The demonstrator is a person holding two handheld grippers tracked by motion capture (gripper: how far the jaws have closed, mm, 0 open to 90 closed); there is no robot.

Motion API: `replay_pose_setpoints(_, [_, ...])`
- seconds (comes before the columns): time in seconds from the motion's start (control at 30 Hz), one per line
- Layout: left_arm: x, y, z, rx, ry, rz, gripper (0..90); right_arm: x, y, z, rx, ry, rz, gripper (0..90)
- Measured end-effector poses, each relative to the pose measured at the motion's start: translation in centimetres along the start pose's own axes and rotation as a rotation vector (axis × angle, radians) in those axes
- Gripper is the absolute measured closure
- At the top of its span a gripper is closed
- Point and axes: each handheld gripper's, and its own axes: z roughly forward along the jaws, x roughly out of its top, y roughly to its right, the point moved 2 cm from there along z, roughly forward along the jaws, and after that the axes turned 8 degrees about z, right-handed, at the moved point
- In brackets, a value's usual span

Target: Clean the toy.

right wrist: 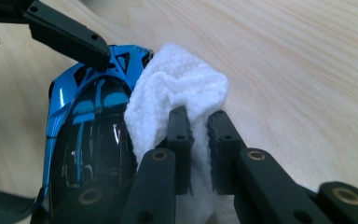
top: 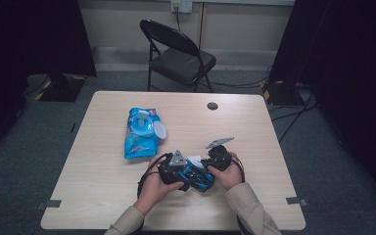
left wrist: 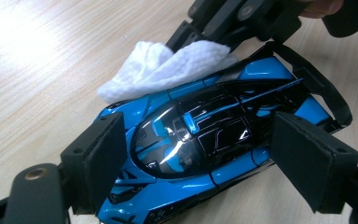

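On my table [top: 103,196], a blue pack of wipes [top: 141,132] lies left of the middle with its round lid flipped open. A small dark round cap [top: 212,105] sits near the far edge. Beyond the table stands a black folding chair [top: 178,56], below a wall socket [top: 181,6].

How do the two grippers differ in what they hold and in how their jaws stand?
The left gripper holds the blue toy car across its body, jaws wide; the right gripper pinches a white wipe, jaws nearly together. The left one steadies the car on the table; the right one presses the wipe against the car's side. Both have black padded jaws.
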Motion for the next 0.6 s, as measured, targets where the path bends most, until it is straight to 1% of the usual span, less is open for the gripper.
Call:
replay_pose_setpoints(0.07, [0.0, 0.0, 0.0, 0.0, -0.003, 0.001, 18.4, 0.3, -0.1, 0.2, -0.001, -0.006, 0.001, 81.5])
replay_pose_setpoints(0.23, [0.0, 0.0, 0.0, 0.0, 0.001, 0.002, 18.4, 1.2, -0.4, 0.8, -0.005, -0.023, -0.012, 81.5])
replay_pose_setpoints(0.43, [0.0, 0.0, 0.0, -0.001, 0.003, 0.005, 18.4, 2.1, -0.5, 1.6, 0.005, -0.034, -0.003, 81.5])
replay_pose_setpoints(0.6, [0.0, 0.0, 0.0, -0.001, 0.004, 0.005, 18.4, 2.5, -0.6, 2.1, 0.012, -0.025, 0.016, 81.4])
